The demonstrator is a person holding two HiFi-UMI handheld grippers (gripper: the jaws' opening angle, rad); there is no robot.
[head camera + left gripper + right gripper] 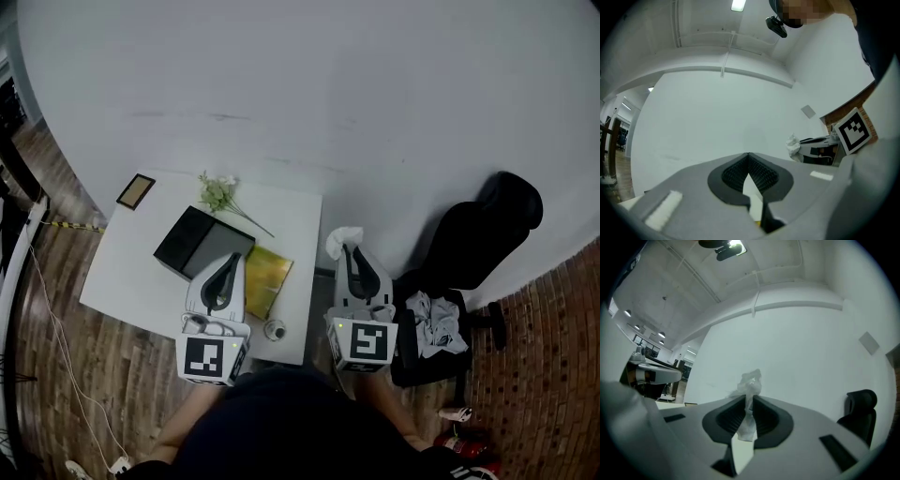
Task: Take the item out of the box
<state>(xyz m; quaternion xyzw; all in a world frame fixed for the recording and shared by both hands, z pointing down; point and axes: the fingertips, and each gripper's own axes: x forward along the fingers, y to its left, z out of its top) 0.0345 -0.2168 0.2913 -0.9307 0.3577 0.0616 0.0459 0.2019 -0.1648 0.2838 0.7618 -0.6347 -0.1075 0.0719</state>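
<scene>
On the white table (131, 281) lies the flat black box (187, 240), open with a grey inside. Beside it is a yellow-gold flat piece (267, 279). My right gripper (349, 249) is off the table's right edge and shut on a crumpled white item (342, 238). In the right gripper view that white item (750, 382) sticks up from between the closed jaws of the right gripper (749, 400). My left gripper (232, 258) is over the table between box and gold piece. In its own view the left gripper (748, 154) has its tips together with nothing between them.
A sprig of flowers (219, 193) and a small framed card (136, 191) lie at the table's far side. A small round object (275, 329) sits near the front edge. A black office chair (473, 246) with clothes (436, 325) on it stands to the right, by the white wall.
</scene>
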